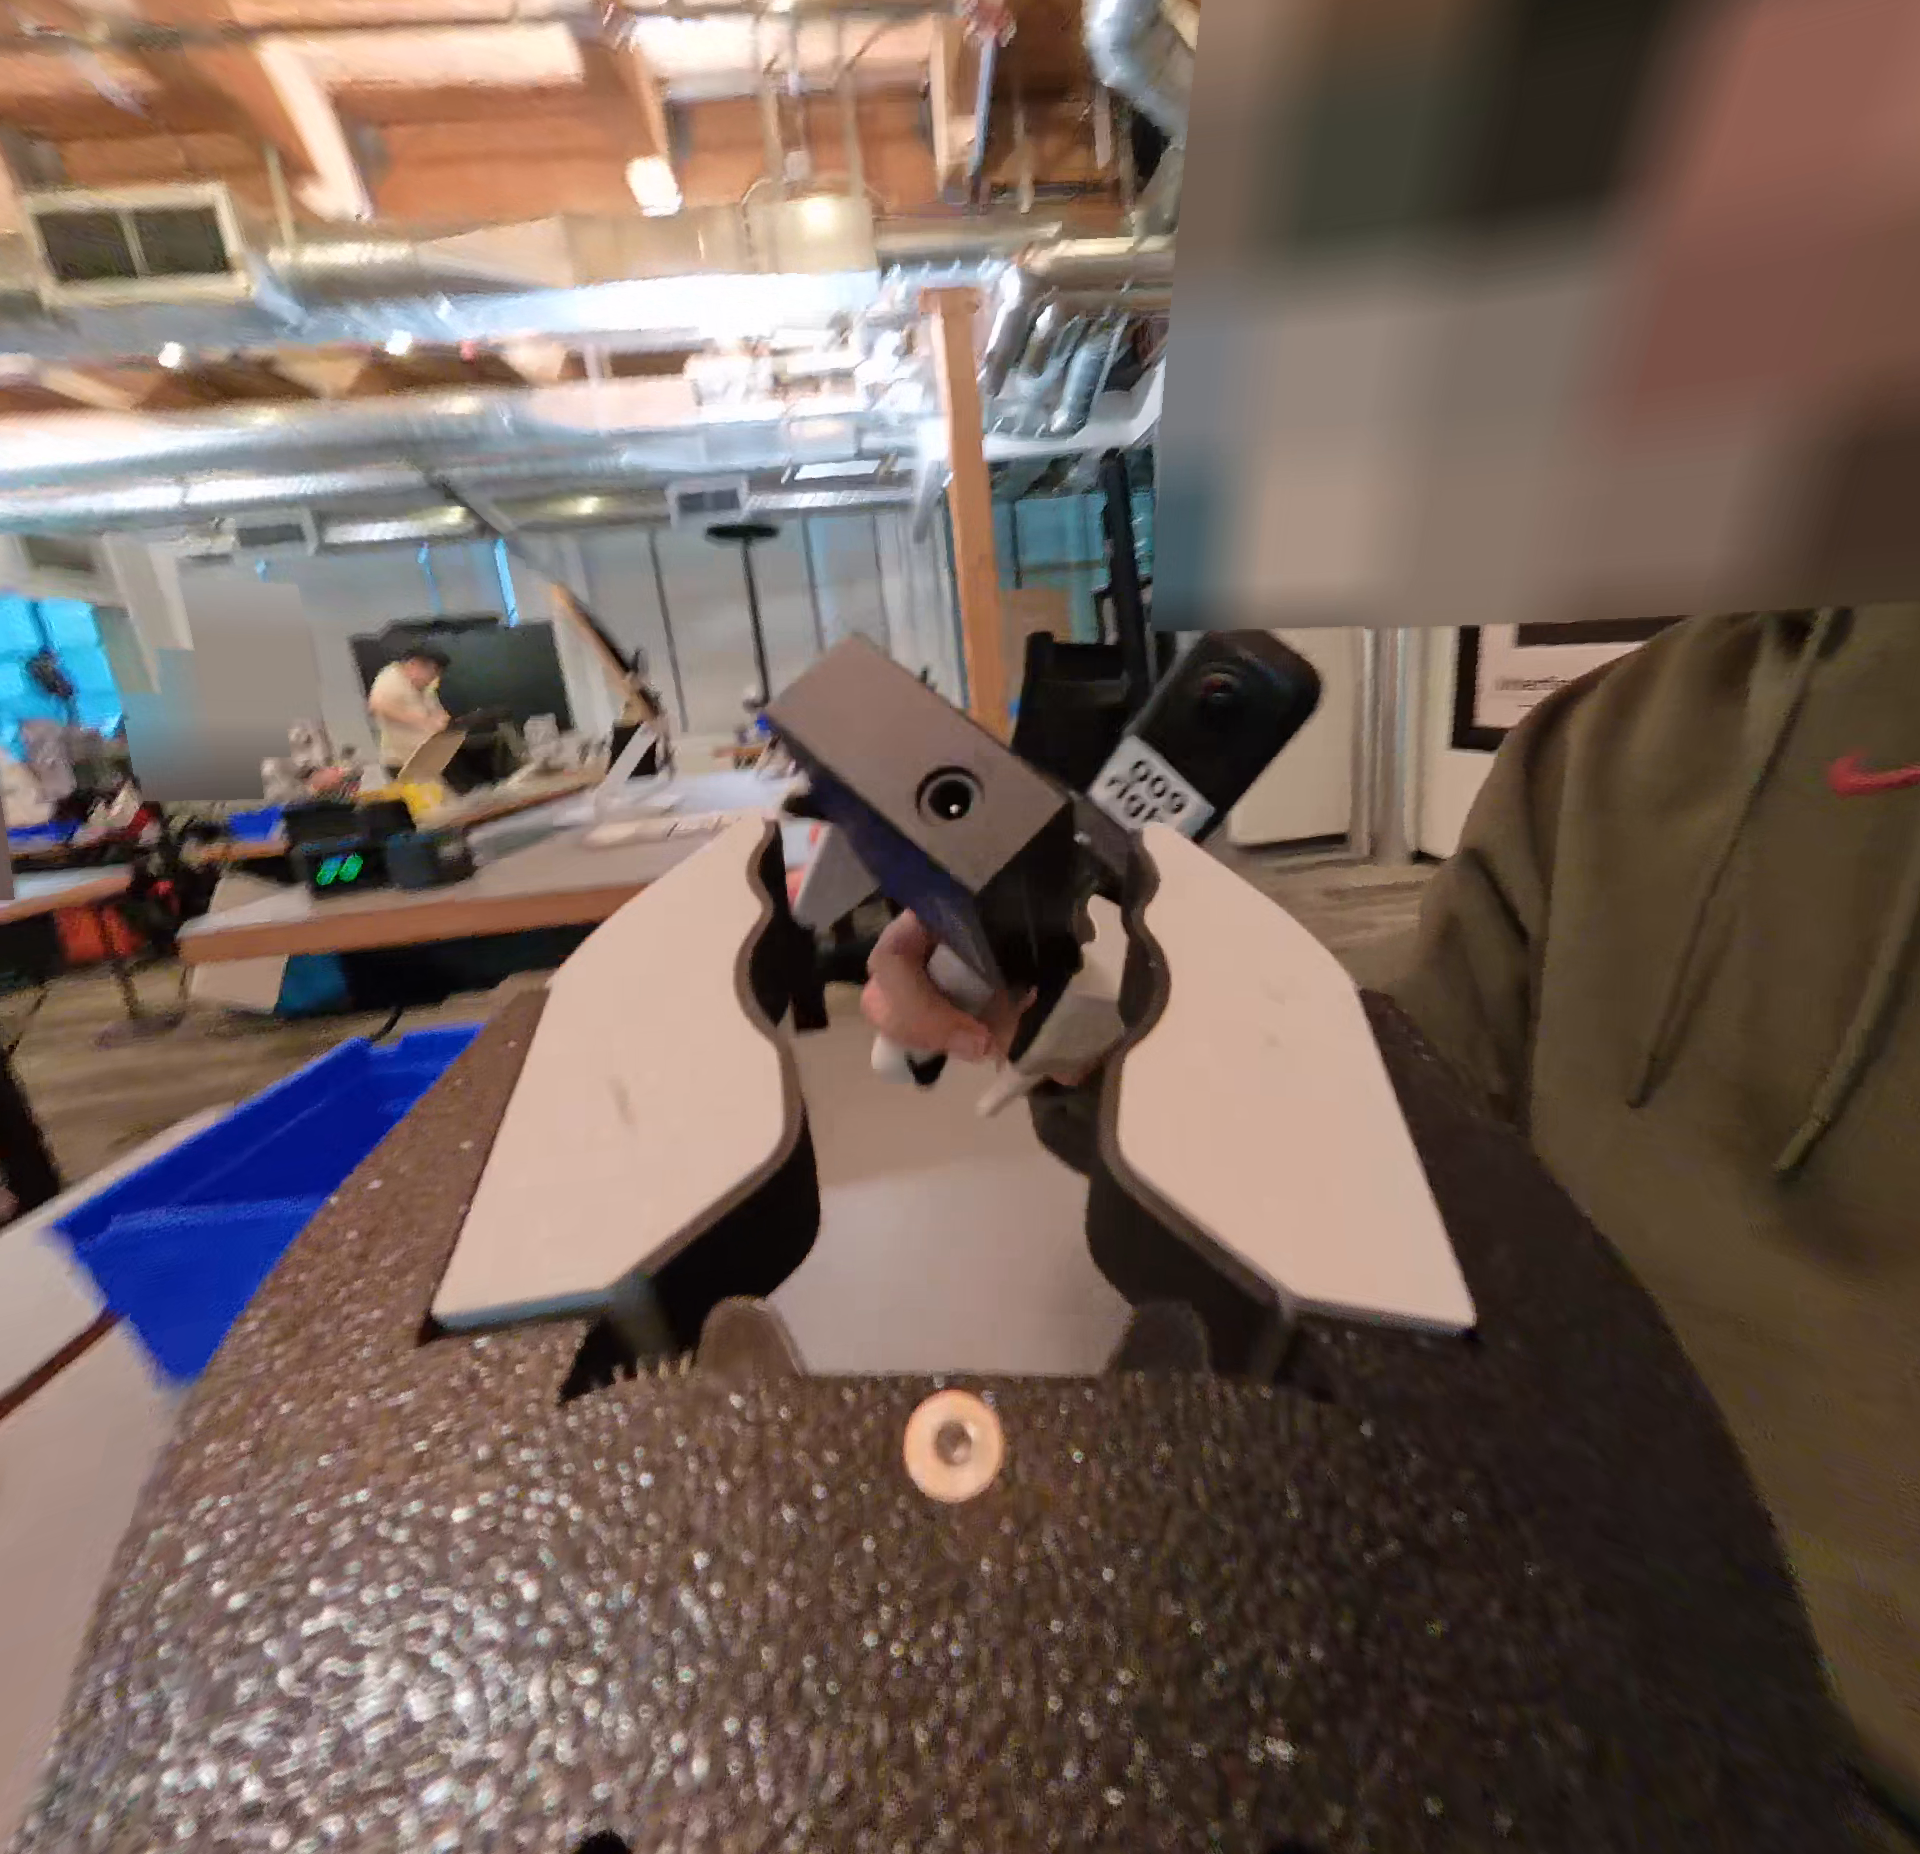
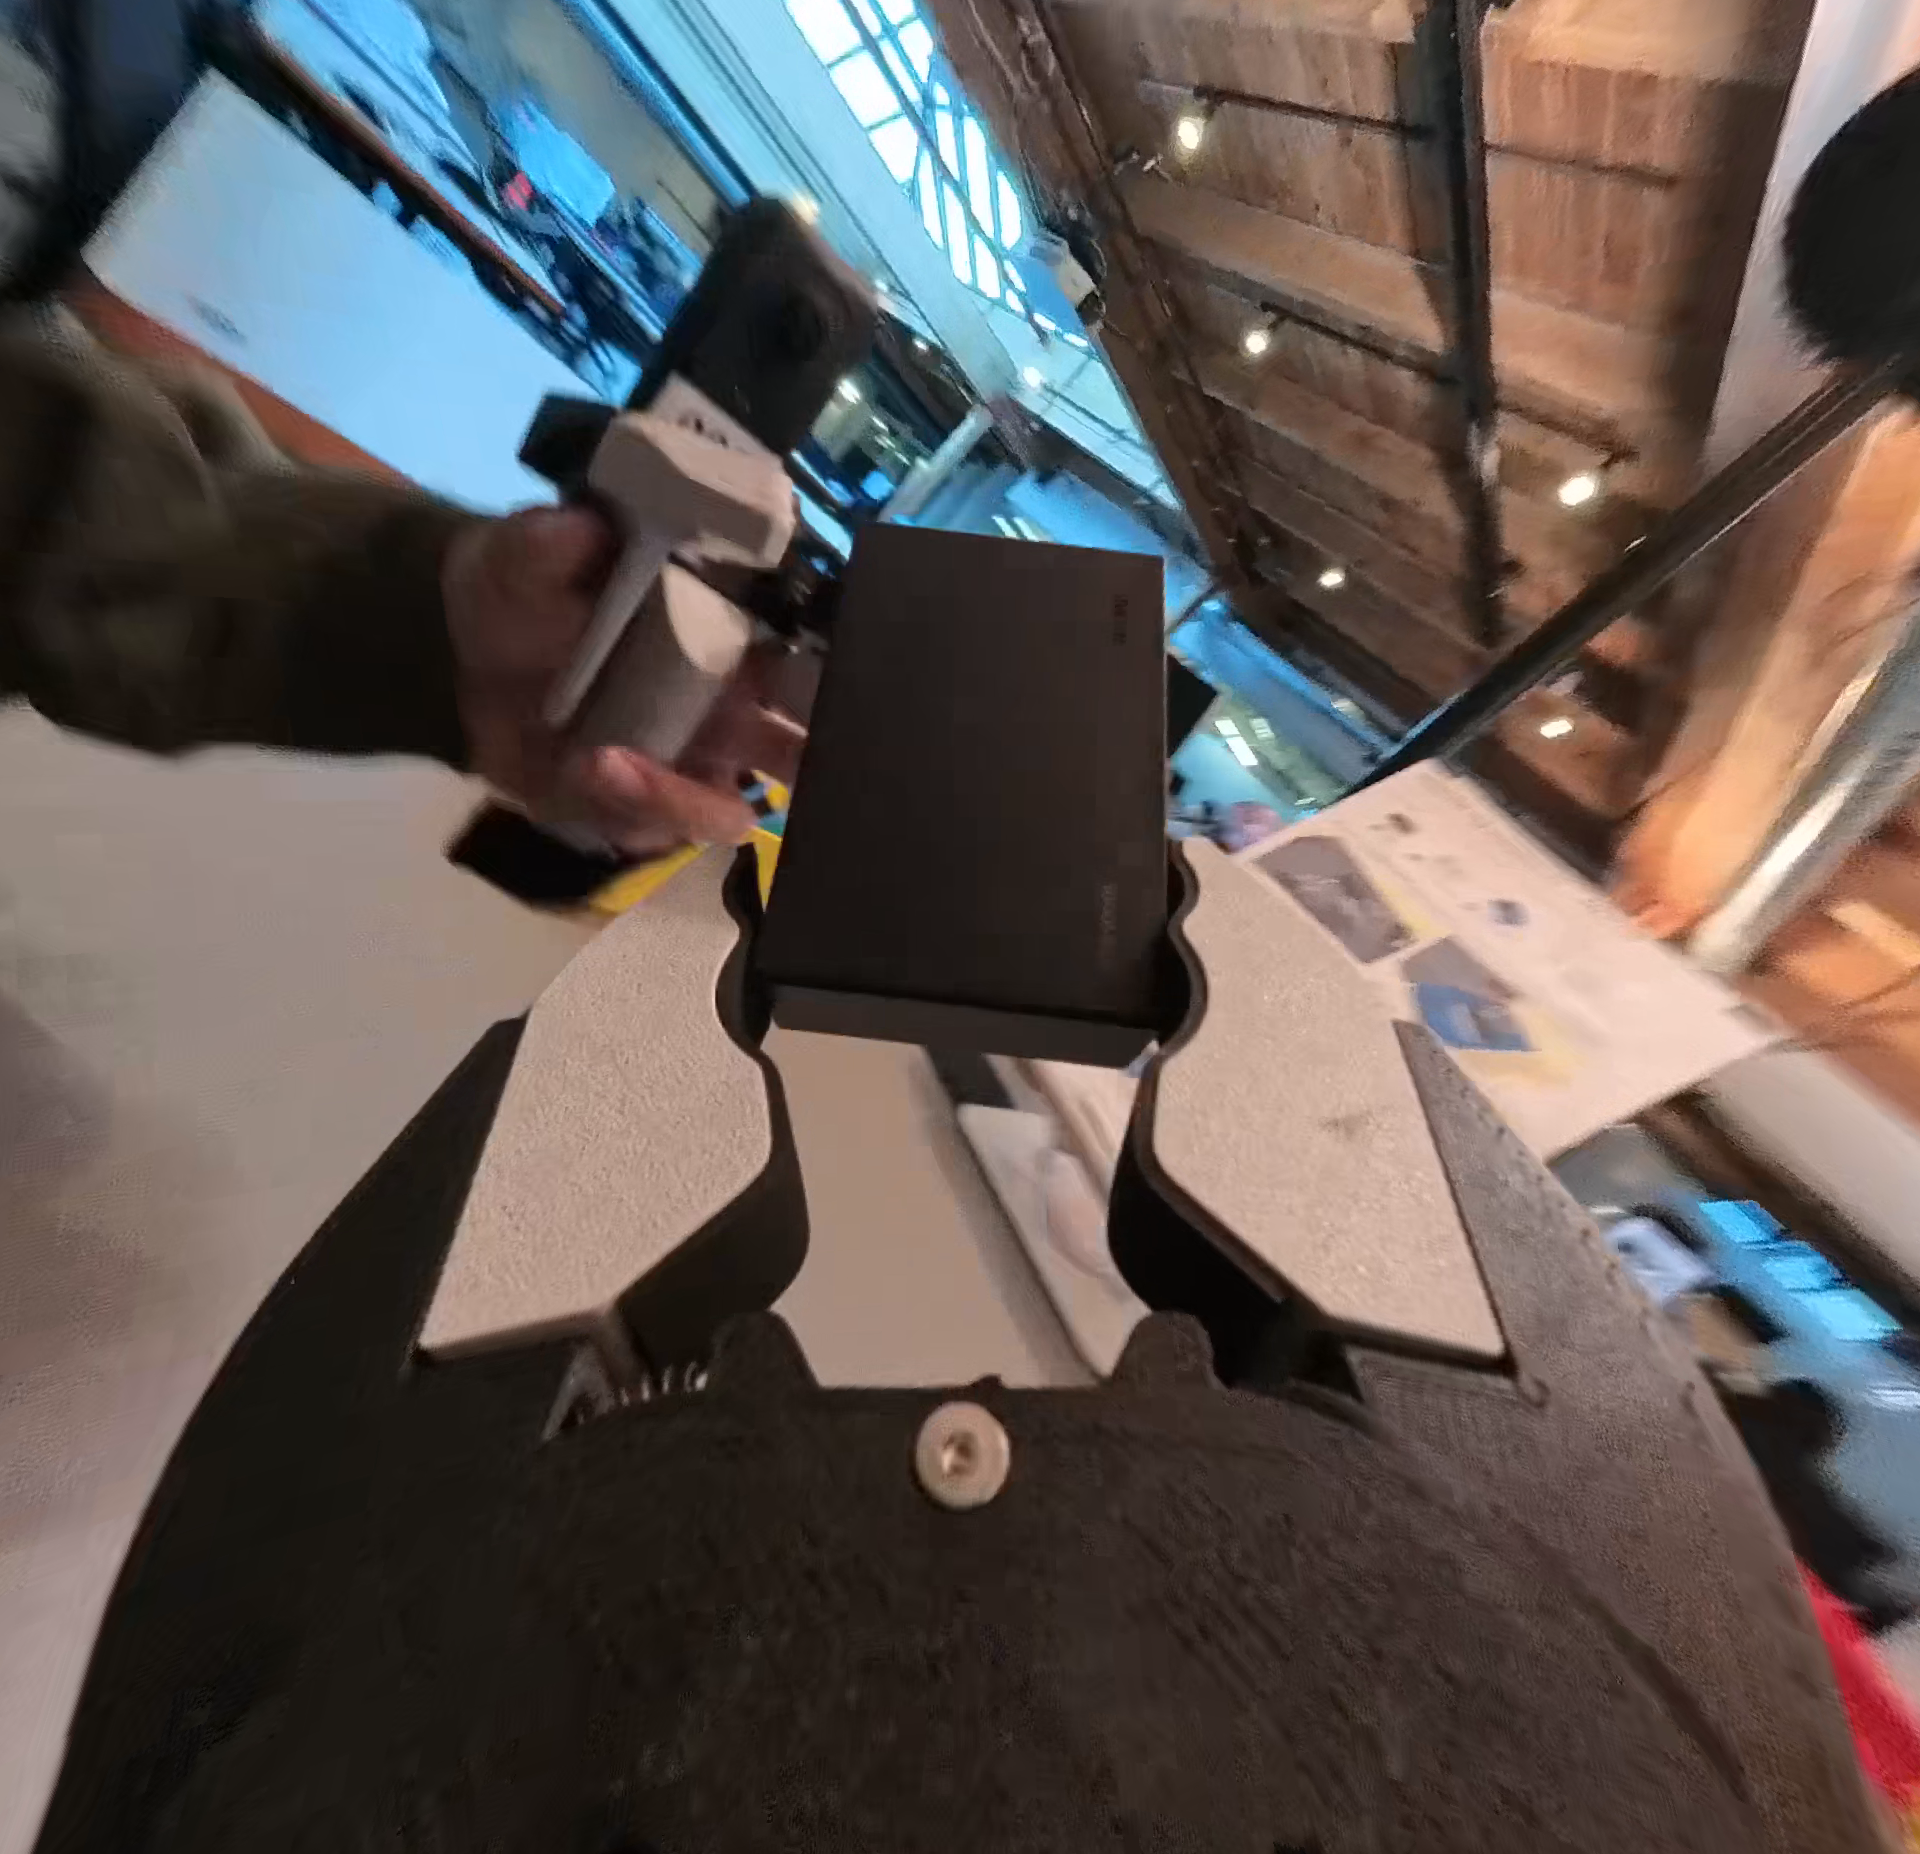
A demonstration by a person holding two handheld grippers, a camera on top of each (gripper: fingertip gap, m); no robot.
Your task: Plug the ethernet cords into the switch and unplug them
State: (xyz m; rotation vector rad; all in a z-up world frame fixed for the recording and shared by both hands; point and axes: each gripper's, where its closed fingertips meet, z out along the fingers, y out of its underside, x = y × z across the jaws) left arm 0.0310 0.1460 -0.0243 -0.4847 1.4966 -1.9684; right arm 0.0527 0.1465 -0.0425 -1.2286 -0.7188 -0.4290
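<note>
Blur softens both views, so we report only what reads clearly. In the left wrist view a blue bin (image 1: 239,1191) is cut off at the left edge. The left gripper (image 1: 951,848) has its fingers spread wide and clamps nothing. Beyond its tips we see the black switch (image 1: 894,765) held in the air, tilted, an end with one round socket facing the camera. The right gripper (image 1: 1039,900) holds it from below, and the hand (image 1: 914,1004) on that gripper's handle is partly hidden by it. An olive sweatshirt (image 1: 1662,1077) fills the right edge. We cannot make out the port side of the switch in either view. In the right wrist view an olive sleeve (image 2: 208,609) enters from the left. Its hand (image 2: 582,724) grips the handle of the left gripper (image 2: 790,599), whose tips lie just beside the switch (image 2: 966,776); whether they touch, we cannot tell. The right gripper (image 2: 961,963) is clamped on the near end of the switch, one finger against each long side. Printed sheets (image 2: 1455,921) lie blurred at the right.
</note>
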